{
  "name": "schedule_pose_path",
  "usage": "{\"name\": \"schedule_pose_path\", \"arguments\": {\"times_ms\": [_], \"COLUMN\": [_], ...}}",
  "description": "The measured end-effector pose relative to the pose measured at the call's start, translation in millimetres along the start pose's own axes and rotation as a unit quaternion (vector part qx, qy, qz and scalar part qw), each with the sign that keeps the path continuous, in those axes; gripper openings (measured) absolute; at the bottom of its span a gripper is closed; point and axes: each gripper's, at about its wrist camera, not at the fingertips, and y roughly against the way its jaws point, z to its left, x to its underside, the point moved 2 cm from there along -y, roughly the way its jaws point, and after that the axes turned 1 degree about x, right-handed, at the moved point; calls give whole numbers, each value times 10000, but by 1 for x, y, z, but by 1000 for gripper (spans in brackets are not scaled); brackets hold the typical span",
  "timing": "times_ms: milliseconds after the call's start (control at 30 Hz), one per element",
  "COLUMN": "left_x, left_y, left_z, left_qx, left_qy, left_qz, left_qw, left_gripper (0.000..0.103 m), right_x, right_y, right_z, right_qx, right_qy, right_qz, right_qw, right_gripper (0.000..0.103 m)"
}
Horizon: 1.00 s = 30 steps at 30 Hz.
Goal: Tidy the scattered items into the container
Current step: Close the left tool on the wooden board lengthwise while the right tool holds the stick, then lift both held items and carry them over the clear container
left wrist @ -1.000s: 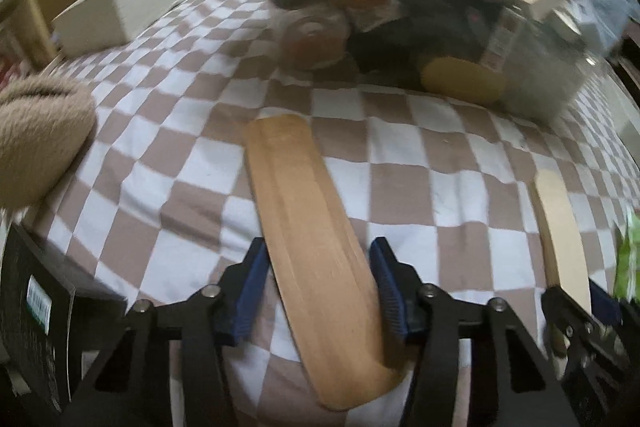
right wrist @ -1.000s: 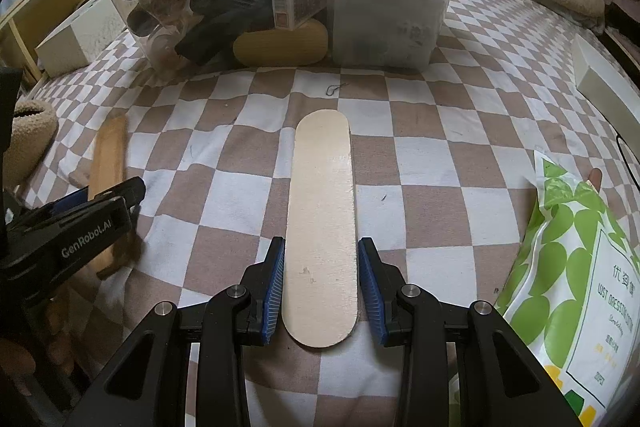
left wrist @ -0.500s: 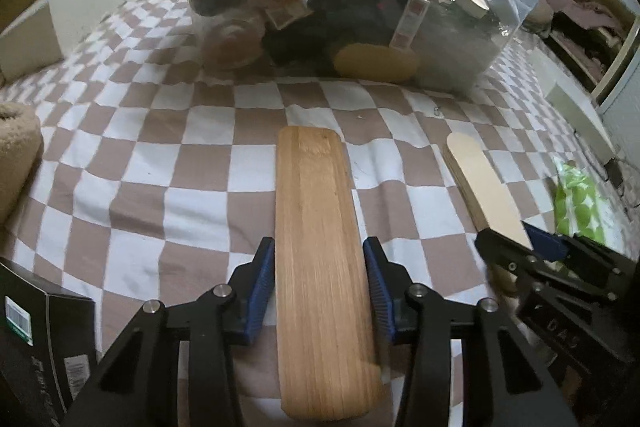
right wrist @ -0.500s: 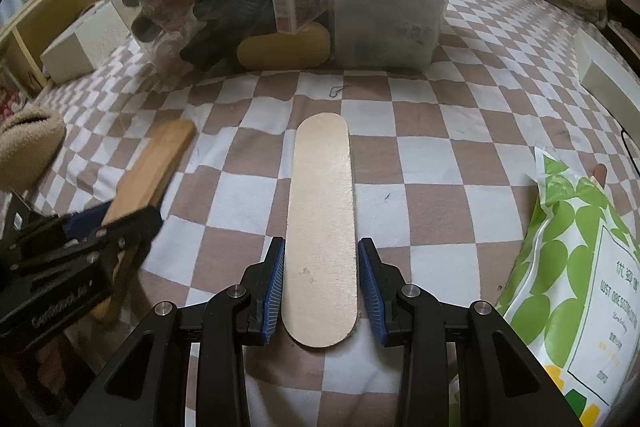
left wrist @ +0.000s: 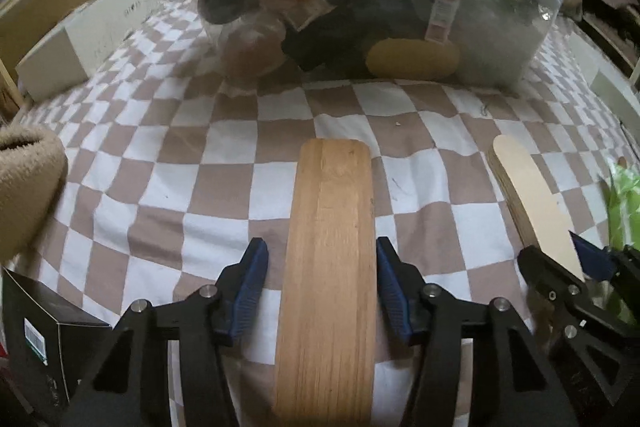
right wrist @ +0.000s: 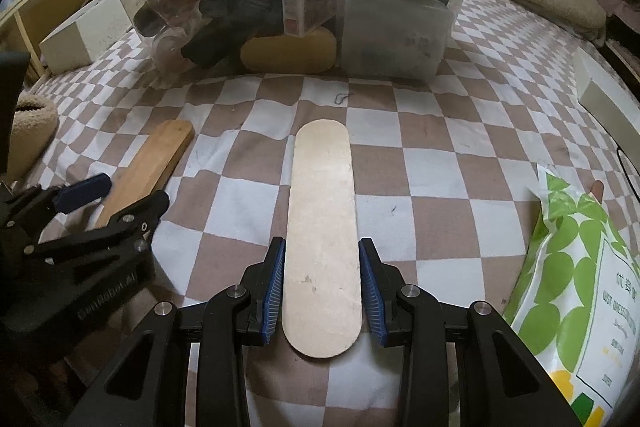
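Left wrist view, item 1: left hand-held gripper (left wrist: 320, 283) at 6 o'clock. Its jaws have just been opening and stand partly apart. The brown wooden slat (left wrist: 332, 227) lies between them on the checked cloth (left wrist: 224, 187). There is a clear gap at the left pad, and the right pad is just beside the slat's edge. The slat's near end is cut off by the bottom of the frame.

Item 2: clear plastic container (left wrist: 520, 59) at 12 o'clock, standing on the cloth and crammed full. Its contents are blurred. Orange cord, a yellow oval piece, a red-and-white packet and wood offcuts can be told; the rest cannot. Its top is cropped in this view.

Item 3: black box (left wrist: 36, 327) at 8 o'clock, partly out of frame. A beige fuzzy object (left wrist: 24, 187) at 9 o'clock is also cut off.

Right wrist view, item 4: right hand-held gripper (right wrist: 322, 287) at 6 o'clock, clamped on the pale wooden slat (right wrist: 322, 227), with its blue pads against both long edges. The whole rounded outline of this slat shows only here; the left view gives it edge-on at 3 o'clock, its near end hidden behind the right tool.

Item 5: green-and-white printed bag (right wrist: 580, 267) at 4 o'clock, its print too small to read. In the left view it is only a green smear.

This view alone shows the container's heaped top. It shows the brown slat at 9 o'clock, partly hidden by the left tool.
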Motion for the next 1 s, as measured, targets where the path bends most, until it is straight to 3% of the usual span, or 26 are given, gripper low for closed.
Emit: {"name": "schedule_pose_path", "arguments": {"times_ms": [267, 433, 600, 733, 1000], "left_x": [6, 10, 12, 11, -2], "left_y": [-8, -6, 0, 5, 25], "left_z": [14, 14, 19, 17, 6], "left_qx": [301, 253, 344, 385, 930], "left_qy": [252, 136, 177, 89, 98], "left_qz": [-42, -148, -177, -160, -153], "left_qw": [9992, 9995, 9991, 9991, 9955], "left_gripper": [58, 58, 42, 42, 42], "right_x": [4, 5, 5, 2, -5], "right_y": [-3, -3, 1, 4, 23], "right_z": [4, 5, 6, 10, 9], "right_qx": [50, 75, -28, -131, -520], "right_qy": [38, 27, -85, -158, -528], "right_qz": [-205, -306, -307, -241, -310], "right_qw": [9998, 9995, 9995, 9995, 9968], "right_gripper": [37, 37, 36, 36, 36]}}
